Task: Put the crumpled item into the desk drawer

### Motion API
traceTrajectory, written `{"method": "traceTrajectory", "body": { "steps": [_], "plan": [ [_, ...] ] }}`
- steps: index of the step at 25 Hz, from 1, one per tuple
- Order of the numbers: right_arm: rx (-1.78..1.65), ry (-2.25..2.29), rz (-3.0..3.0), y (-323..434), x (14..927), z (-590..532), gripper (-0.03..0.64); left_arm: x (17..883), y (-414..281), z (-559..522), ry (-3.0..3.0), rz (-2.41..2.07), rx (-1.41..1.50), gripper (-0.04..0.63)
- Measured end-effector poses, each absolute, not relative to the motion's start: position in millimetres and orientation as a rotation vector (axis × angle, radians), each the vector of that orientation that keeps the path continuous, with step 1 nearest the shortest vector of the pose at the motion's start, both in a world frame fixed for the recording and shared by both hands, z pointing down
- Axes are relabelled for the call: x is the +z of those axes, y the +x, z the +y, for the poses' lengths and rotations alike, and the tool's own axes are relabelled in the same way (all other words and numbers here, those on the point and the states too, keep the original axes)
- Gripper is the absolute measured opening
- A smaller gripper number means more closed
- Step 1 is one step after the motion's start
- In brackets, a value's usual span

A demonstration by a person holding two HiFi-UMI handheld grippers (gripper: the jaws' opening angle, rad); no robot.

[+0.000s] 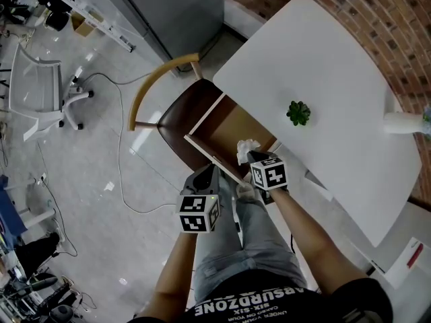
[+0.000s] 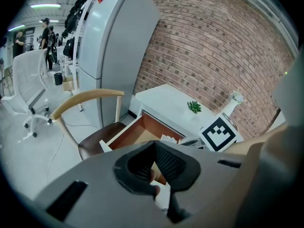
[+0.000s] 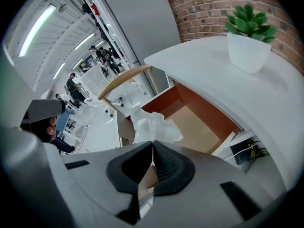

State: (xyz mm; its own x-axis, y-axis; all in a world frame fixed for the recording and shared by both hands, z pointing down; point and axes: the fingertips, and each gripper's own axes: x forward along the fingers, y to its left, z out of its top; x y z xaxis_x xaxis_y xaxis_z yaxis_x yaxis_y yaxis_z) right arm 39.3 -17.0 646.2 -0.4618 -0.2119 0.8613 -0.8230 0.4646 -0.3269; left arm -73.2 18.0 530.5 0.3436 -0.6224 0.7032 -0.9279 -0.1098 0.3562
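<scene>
Jaws of the right gripper (image 3: 152,146) are pressed together on the crumpled item (image 3: 152,125), a white wad whose loose, creased bulk sticks out past the tips. In the head view this gripper (image 1: 250,157) holds the wad (image 1: 246,148) in the air above the near right corner of the open drawer (image 1: 229,130), close to the edge of the white desk (image 1: 337,79); the wad is not resting on the drawer floor. The drawer is pulled out from under the desk, with a bare tan bottom, reddish-brown inner walls and a white front panel. The left gripper (image 1: 214,169) sits just beside that front panel, on the person's side of it, and in the left gripper view its jaws (image 2: 154,145) meet at the tips with nothing clamped between them. A chair (image 1: 176,116) with a dark brown seat and a curved wooden back stands partly under the drawer. On the desk top are a small green plant (image 1: 298,112) in a white pot and, at the far right, a white vase (image 1: 404,122). A brick wall (image 1: 377,12) runs behind the desk
</scene>
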Motion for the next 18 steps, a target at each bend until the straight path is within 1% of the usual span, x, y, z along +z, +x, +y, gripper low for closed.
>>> {"method": "traceTrajectory", "body": {
  "steps": [18],
  "plan": [
    [1.002,0.887,-1.932,43.5,665.9,-18.1,0.0,557.3,-66.9,11.7,1.83,-1.35,0.482,0.006]
  ]
}}
